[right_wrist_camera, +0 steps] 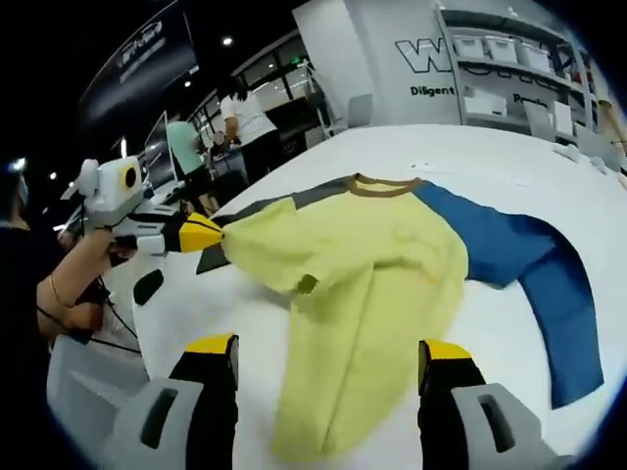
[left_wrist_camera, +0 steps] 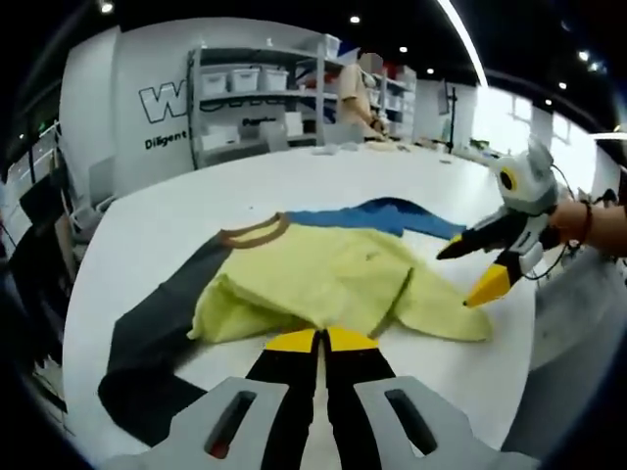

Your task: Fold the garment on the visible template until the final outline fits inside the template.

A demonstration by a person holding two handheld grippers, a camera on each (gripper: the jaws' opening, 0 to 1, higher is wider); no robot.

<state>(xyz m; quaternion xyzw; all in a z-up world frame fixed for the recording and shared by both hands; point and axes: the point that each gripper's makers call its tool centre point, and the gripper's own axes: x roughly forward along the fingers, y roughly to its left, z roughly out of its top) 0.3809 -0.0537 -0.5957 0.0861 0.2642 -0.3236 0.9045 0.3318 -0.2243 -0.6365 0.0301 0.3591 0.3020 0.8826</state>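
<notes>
A soft knit sweater with a pale yellow body, a brown collar, one dark grey sleeve and one blue sleeve (left_wrist_camera: 323,269) lies on the white desk (left_wrist_camera: 176,211), partly folded: the yellow body is bunched and doubled over itself, while the grey sleeve and the blue sleeve spread out flat to either side. No template outline can be made out under it.

The left gripper (left_wrist_camera: 320,340) has its yellow-tipped fingers pressed together at the near edge of the yellow cloth; in the right gripper view it (right_wrist_camera: 211,235) appears pinching that yellow edge, so it seems closed on the sweater. The right gripper (right_wrist_camera: 328,352) has its fingers spread wide apart, standing either side of the yellow fold and holding nothing; in the left gripper view it (left_wrist_camera: 475,269) hovers just beside the far corner of the yellow body.

The garment looks light, limp and prone to sliding and wrinkling, so it will sag wherever it is not supported. A good hold would be a thin pinch on a hem or a sleeve cuff, lifting low and laying it over without dragging the layers beneath.
</notes>
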